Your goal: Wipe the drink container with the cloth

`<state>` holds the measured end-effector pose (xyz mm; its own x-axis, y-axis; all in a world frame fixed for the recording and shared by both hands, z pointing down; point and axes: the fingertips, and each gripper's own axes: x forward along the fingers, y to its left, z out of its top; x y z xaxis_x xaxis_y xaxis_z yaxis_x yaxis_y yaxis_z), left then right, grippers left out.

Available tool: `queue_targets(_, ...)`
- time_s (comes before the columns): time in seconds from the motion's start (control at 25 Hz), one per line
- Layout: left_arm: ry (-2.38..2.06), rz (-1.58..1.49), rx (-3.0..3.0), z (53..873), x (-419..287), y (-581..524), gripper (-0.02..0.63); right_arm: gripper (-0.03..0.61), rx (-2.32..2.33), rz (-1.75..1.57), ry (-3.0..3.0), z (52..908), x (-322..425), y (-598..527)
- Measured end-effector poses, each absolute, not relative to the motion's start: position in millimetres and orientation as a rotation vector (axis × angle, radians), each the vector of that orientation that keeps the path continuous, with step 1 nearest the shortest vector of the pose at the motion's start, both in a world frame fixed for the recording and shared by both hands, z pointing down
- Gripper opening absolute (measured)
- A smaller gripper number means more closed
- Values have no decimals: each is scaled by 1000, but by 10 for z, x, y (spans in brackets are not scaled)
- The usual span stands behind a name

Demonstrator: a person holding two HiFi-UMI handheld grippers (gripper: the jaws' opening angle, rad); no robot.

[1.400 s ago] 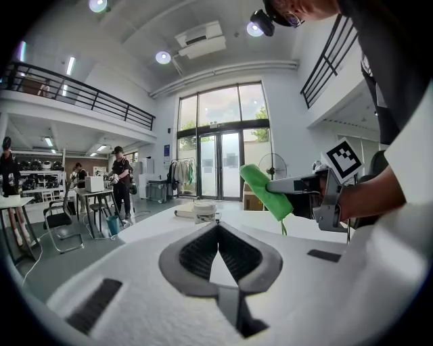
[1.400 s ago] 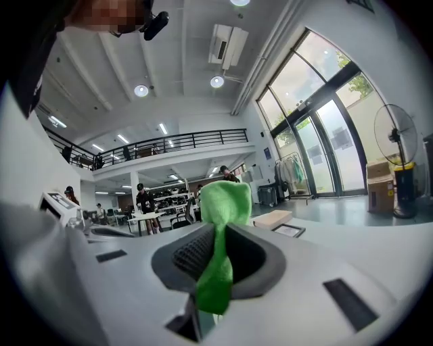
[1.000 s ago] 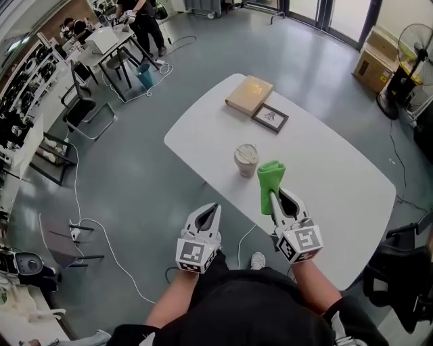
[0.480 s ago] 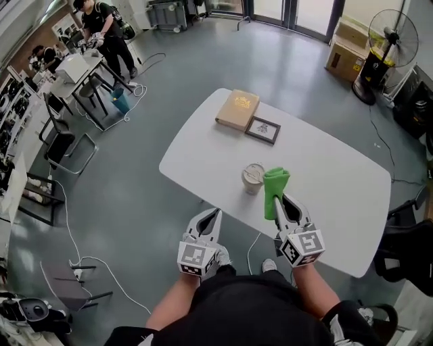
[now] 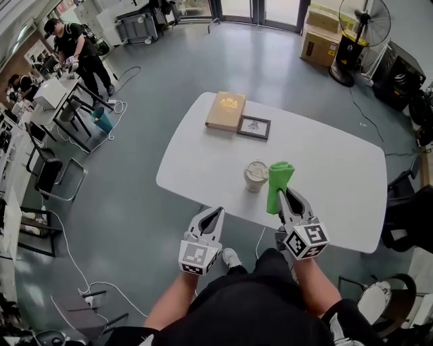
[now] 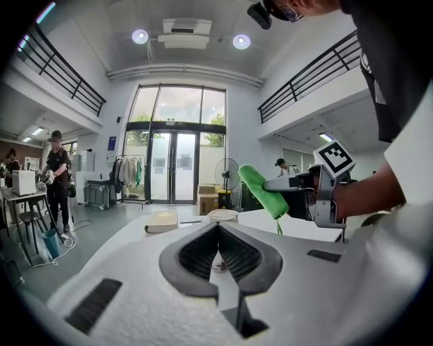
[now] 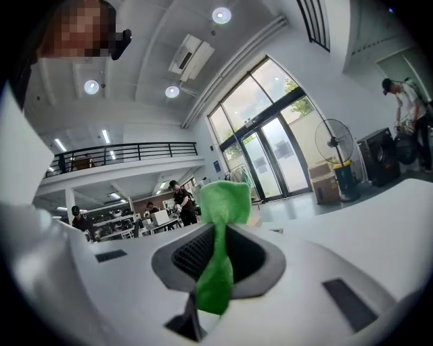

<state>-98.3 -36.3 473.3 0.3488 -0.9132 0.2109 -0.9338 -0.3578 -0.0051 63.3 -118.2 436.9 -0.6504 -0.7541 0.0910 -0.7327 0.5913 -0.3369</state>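
A lidded paper drink cup (image 5: pixel 256 176) stands near the front edge of the white table (image 5: pixel 203 162). In the left gripper view the cup (image 6: pixel 222 215) sits just beyond the jaws. My right gripper (image 5: pixel 283 194) is shut on a green cloth (image 5: pixel 279 181), which hangs in the air just right of the cup. The cloth (image 7: pixel 220 230) bunches out past the jaws. My left gripper (image 5: pixel 214 211) is shut and holds nothing. It hovers off the table's front edge, short of the cup and to its left.
A tan book (image 5: pixel 225 110) and a small framed picture (image 5: pixel 254 127) lie at the table's far end. Chairs, desks and people stand at the far left of the room. A fan (image 5: pixel 356 20) and cardboard boxes stand at the back right.
The head view has shifted, so the table sits lower and more central. The right gripper with the cloth stays just right of the cup. Neither gripper's jaws have changed.
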Motion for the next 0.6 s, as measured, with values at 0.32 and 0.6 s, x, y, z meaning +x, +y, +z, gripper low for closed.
queue_targets(0.32, -1671, 323, 2501, 4741, -917, -614, 9, 61, -1305, -777, 2567, 4524, 820, -1366)
queue_targets(0.6, -1653, 346, 2500, 4770, -751, -854, 9, 61, -1184, -1003, 2474, 4772, 837, -1498)
